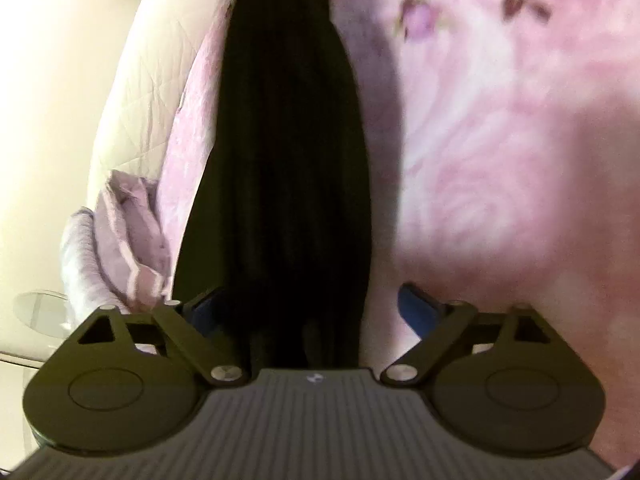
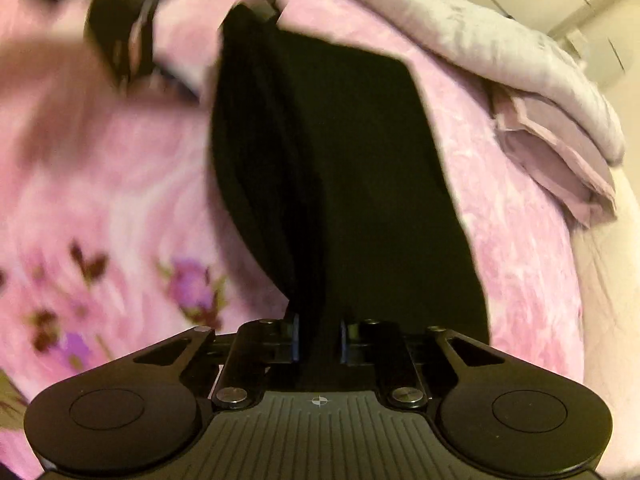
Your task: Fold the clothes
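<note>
A black garment [image 1: 288, 168] lies stretched along a pink flowered bedspread [image 1: 500, 140]. In the left wrist view my left gripper [image 1: 308, 312] has its blue-padded fingers wide apart, with one end of the black cloth lying between them. In the right wrist view the same garment [image 2: 360, 184] runs away from my right gripper [image 2: 318, 340], whose fingers are close together on its near edge. The left gripper [image 2: 132, 32] shows blurred at the garment's far end.
A folded lilac cloth [image 2: 560, 160] and a grey blanket [image 2: 500, 40] lie at the bed's edge. The lilac cloth also shows in the left wrist view [image 1: 120, 232], beside a cream quilted headboard [image 1: 152, 92]. A glass round table [image 1: 38, 308] stands beyond.
</note>
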Tool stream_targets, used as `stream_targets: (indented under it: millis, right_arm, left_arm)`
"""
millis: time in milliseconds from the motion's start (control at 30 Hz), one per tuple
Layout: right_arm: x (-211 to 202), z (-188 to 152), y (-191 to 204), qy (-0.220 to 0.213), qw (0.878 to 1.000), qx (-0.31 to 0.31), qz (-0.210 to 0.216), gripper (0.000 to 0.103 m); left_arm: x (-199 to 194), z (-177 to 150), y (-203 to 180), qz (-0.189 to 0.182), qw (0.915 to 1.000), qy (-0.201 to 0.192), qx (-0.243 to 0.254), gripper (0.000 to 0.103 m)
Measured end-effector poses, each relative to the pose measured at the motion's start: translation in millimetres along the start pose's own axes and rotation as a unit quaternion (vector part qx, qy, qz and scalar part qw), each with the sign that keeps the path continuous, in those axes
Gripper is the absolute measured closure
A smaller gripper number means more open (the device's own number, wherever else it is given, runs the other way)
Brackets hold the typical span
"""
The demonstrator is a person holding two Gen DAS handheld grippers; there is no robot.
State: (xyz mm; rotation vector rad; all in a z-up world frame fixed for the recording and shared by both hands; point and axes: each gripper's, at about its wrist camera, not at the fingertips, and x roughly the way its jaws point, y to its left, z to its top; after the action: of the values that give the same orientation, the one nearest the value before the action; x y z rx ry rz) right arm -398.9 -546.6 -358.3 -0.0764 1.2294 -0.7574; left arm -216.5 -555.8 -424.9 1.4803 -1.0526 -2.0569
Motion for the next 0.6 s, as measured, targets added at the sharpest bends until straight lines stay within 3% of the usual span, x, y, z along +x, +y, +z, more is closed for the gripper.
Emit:
stream_targets:
  millis: [67,100,133,233,300,400,500,567,600]
  right_arm:
    - [-15,6,-11,-0.007,1.0,0.017,0.002,0.087]
    - [-16,5,-9,-0.007,1.0,0.018,0.004,0.087]
    - [-16,4,-7,-0.006,1.0,0.017,0.005,0.087]
    - [-11,-3,15,-0.002,1.0,-0.002,-0.005,0.078]
    - [-5,-9,36,0.001,1.0,-0.022,-0.016,0.058]
    - [6,-16,66,0.002,0.997,-0.056,-0.042,0.041]
    - [22,-19,95,-0.004,0.991,-0.104,-0.089,0.038]
    - [32,-20,93,-0.011,0.986,-0.123,-0.114,0.038]
    - [36,-19,87,-0.004,0.985,-0.123,-0.124,0.044]
  left_arm:
    - [8,2,3,-0.003,0.9998,0.015,-0.01,0.009]
    - [11,4,4,-0.004,0.9996,0.022,-0.015,0.022]
    - [15,5,6,-0.006,0.9994,0.029,-0.02,0.062]
    - [21,6,14,-0.019,0.998,0.042,-0.043,0.073]
    - [18,5,25,-0.036,0.996,0.04,-0.072,0.077]
    - [12,2,45,-0.06,0.9904,0.034,-0.12,0.079]
    - [8,-2,58,-0.082,0.9867,0.031,-0.137,0.079]
    - [5,-2,59,-0.089,0.9871,0.032,-0.129,0.079]
    - [5,-3,60,-0.091,0.9875,0.033,-0.124,0.08]
